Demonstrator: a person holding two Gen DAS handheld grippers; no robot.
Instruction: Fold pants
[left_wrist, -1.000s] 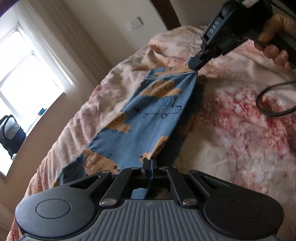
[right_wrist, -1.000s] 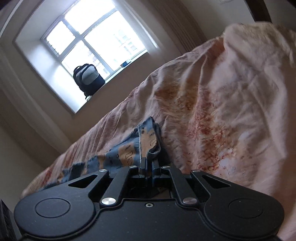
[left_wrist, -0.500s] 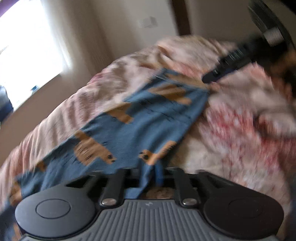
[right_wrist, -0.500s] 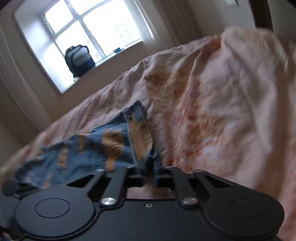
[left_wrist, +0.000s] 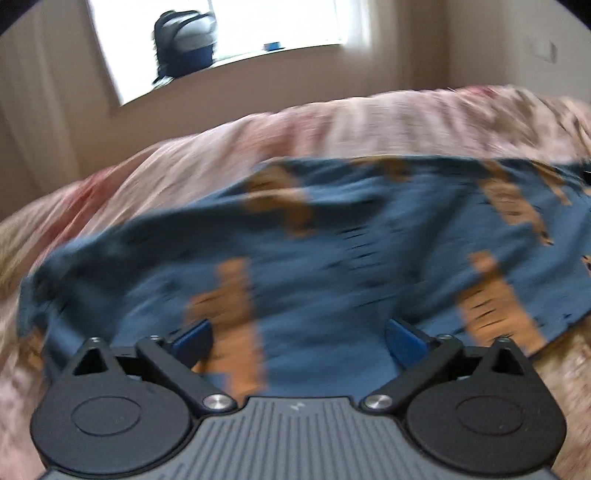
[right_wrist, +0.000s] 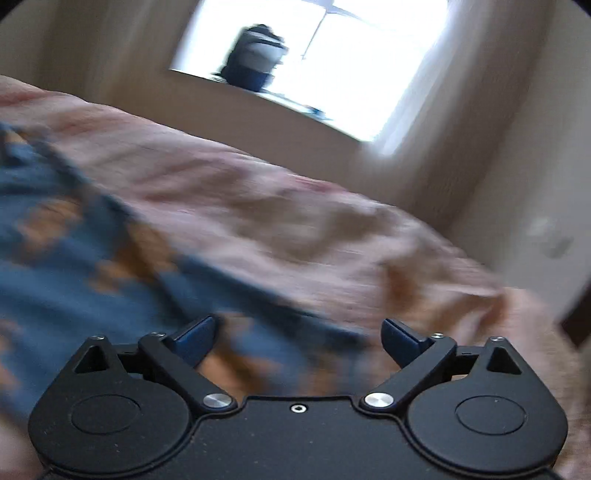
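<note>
The pants (left_wrist: 332, 258), blue with orange patches, are seen spread flat across the bed (left_wrist: 221, 147), which is covered by a pink and cream flowered quilt; the picture is blurred by motion. The left gripper (left_wrist: 299, 332) is held just above the near edge of the cloth, its jaws having just been opening and now spread wide, with the cloth lying under the gap but pinched by neither finger. In the right wrist view the pants (right_wrist: 74, 258) are shown at the left, their edge running down to the right gripper (right_wrist: 299, 332); its jaws too have just been opening and are spread wide, nothing being gripped between them. A backpack (left_wrist: 184, 40) is seen on the sill of the window (right_wrist: 351, 66) beyond the bed.
</note>
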